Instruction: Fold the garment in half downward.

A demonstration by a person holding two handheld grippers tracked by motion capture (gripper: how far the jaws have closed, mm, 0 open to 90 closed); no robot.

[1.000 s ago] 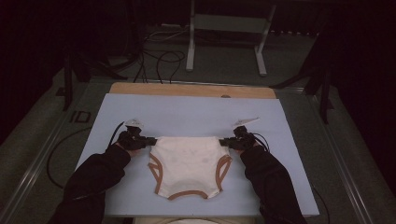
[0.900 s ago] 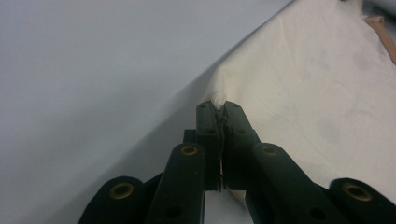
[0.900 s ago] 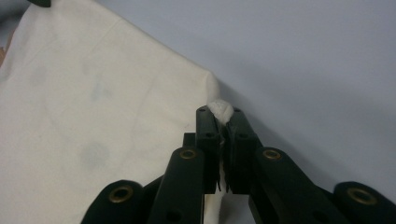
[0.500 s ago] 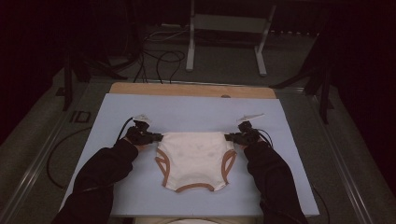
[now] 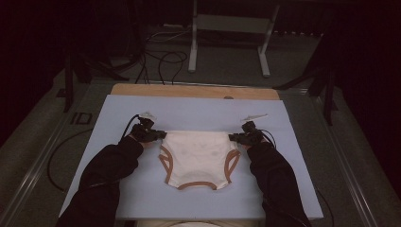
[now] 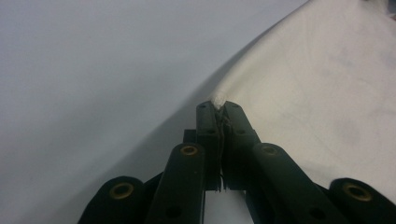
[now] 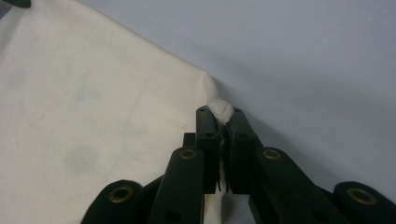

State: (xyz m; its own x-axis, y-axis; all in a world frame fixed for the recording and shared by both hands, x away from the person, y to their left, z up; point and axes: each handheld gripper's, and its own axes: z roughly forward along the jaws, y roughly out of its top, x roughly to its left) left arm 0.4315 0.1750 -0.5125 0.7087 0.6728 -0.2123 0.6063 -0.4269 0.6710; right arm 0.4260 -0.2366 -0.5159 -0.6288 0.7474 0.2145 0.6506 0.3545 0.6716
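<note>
Cream underpants [image 5: 197, 156] with brown trim at the leg holes lie flat on the pale blue mat [image 5: 189, 113], waistband toward the far side. My left gripper [image 5: 163, 134] is shut on the waistband's left corner, and a pinch of cream cloth [image 6: 218, 100] pokes out between its closed jaws. At the opposite corner my right gripper [image 5: 231, 137] is shut too, with a bunched tuft of cloth [image 7: 220, 110] at its jaw tips. The waistband is stretched straight between the two grippers. Dark sleeves come in from the bottom of the high view.
The mat covers a wooden table whose bare edge [image 5: 194, 91] shows at the far side. Cables [image 5: 161, 59] and a metal stand [image 5: 229, 28] are on the floor beyond. A cable [image 5: 61, 151] trails off the table's left side.
Both grippers have carried the underpants away from the person, toward the far side of the mat, and slightly right. Both have kept hold of the waistband corners.
</note>
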